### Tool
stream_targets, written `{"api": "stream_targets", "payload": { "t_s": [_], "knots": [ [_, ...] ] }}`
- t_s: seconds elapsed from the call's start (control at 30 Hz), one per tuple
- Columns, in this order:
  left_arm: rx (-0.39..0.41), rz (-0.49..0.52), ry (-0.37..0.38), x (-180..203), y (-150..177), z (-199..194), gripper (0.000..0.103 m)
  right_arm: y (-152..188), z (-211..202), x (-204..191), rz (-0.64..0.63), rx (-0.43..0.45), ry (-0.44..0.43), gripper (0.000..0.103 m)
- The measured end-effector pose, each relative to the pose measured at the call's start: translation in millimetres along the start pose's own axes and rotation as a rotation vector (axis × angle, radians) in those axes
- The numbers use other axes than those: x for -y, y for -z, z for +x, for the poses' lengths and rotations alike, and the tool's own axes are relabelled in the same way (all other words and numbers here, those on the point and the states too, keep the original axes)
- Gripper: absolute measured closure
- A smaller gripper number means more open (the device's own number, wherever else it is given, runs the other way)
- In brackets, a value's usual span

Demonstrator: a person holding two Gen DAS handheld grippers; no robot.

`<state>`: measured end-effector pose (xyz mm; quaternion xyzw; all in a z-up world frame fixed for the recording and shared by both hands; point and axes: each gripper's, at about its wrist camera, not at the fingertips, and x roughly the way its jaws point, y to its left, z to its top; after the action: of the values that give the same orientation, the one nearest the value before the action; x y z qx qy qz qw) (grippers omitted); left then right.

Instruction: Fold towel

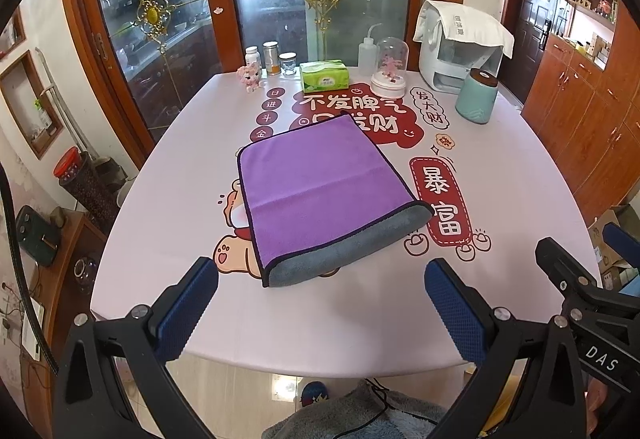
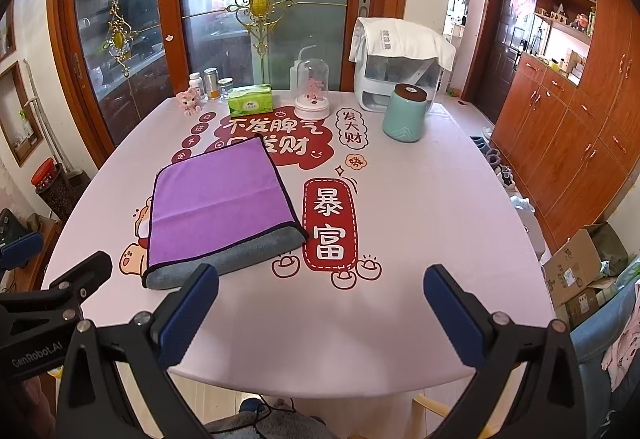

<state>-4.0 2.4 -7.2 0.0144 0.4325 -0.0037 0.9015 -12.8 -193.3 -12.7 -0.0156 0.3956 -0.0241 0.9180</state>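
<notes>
With the towel (image 1: 316, 195) already doubled on the worktop (image 1: 360, 319), both tongs (image 1: 320, 303) (image 2: 320, 303) hover spread and empty; further folds may remain.

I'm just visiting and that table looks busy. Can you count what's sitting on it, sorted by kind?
Towels: 1, the purple towel
Small jars and bottles: 3
Squeeze bottle: 1
Tissue pack: 1
Pink toy: 1
Glass dome ornament: 1
Teal canister: 1
White appliance under a cloth: 1
Total: 10
</notes>
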Motion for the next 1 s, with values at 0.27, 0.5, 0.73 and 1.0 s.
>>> {"api": "stream_targets", "payload": {
  "t_s": [0.27,0.5,0.73,1.0],
  "knots": [
    [-0.002,-0.005,-0.002,0.0,-2.5,1.6,0.0,-1.8,3.4,1.5,-0.004,-0.002,-0.005,0.0],
    [-0.002,-0.007,-0.002,-0.2,-4.0,2.9,0.0,-2.1,3.2,1.1,-0.005,-0.002,-0.004,0.0],
    [-0.002,-0.007,-0.002,-0.3,-3.9,3.0,0.0,-3.8,5.1,-0.3,-0.006,-0.004,-0.004,0.0],
    [-0.001,-0.009,-0.002,-0.7,-4.4,3.8,0.0,-4.1,6.1,-0.3,-0.006,-0.005,-0.004,0.0]
  ]
}}
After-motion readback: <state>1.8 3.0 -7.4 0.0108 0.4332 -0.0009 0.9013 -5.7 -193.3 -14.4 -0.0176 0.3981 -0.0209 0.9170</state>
